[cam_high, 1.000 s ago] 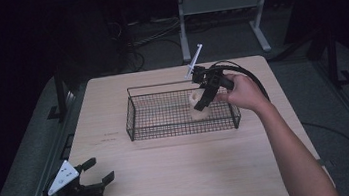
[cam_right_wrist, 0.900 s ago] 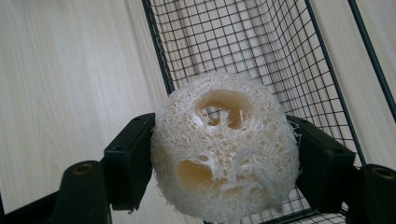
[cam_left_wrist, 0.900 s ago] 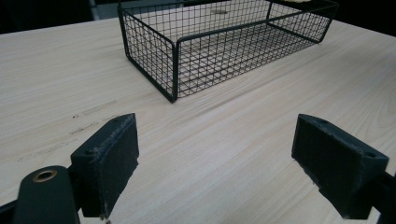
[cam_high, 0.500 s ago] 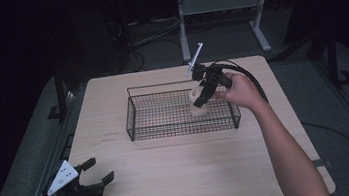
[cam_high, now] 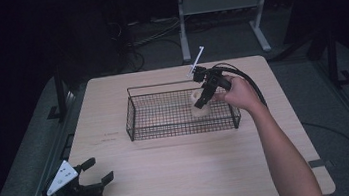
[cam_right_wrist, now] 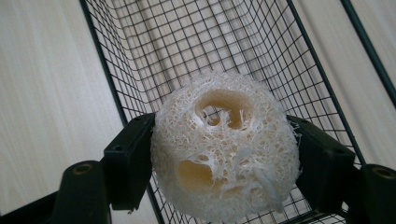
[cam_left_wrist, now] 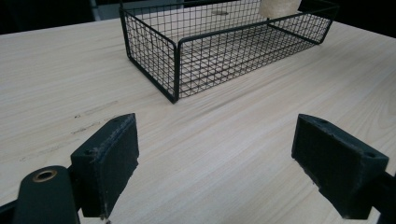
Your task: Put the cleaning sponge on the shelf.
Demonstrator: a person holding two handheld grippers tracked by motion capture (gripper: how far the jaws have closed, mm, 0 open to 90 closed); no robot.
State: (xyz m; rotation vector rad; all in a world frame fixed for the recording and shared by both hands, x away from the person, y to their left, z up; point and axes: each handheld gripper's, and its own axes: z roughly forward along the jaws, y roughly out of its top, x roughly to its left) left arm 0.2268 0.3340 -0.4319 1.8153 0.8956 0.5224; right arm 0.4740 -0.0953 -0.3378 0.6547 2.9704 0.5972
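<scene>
A: Panel one, right gripper view. What did the right claw [cam_right_wrist: 224, 172] carry?

B: It was pinched on a pale loofah sponge [cam_right_wrist: 226, 163], one black pad pressed to each flank; the fibrous end with its hollow channels faced the camera. Directly beyond the claw lay the floor of a black wire basket [cam_right_wrist: 140, 60].

A: And seen from above?

B: In the high view the right claw [cam_high: 201, 102] pointed down into the near-right part of the basket [cam_high: 134, 118], with the sponge [cam_high: 198, 106] inside the basket walls. Whether the sponge touched the mesh floor could not be told; it appeared just above it.

A: Where stood the other tool?

B: The left claw [cam_high: 102, 171] was well apart from the right one, at the near-left corner of the bench [cam_high: 182, 177], its jaws spread and holding nothing. Its own view showed the left claw [cam_left_wrist: 215, 158] over bare wood, with the basket [cam_left_wrist: 177, 70] ahead and the sponge [cam_left_wrist: 279, 7] at the far end.

A: Progress, then?

B: Judged from these panels: pick-up and carry were done, and the sponge was over its place. Left to do were the final lowering, the release, and the withdrawal of the right claw clear of the rim.
</scene>
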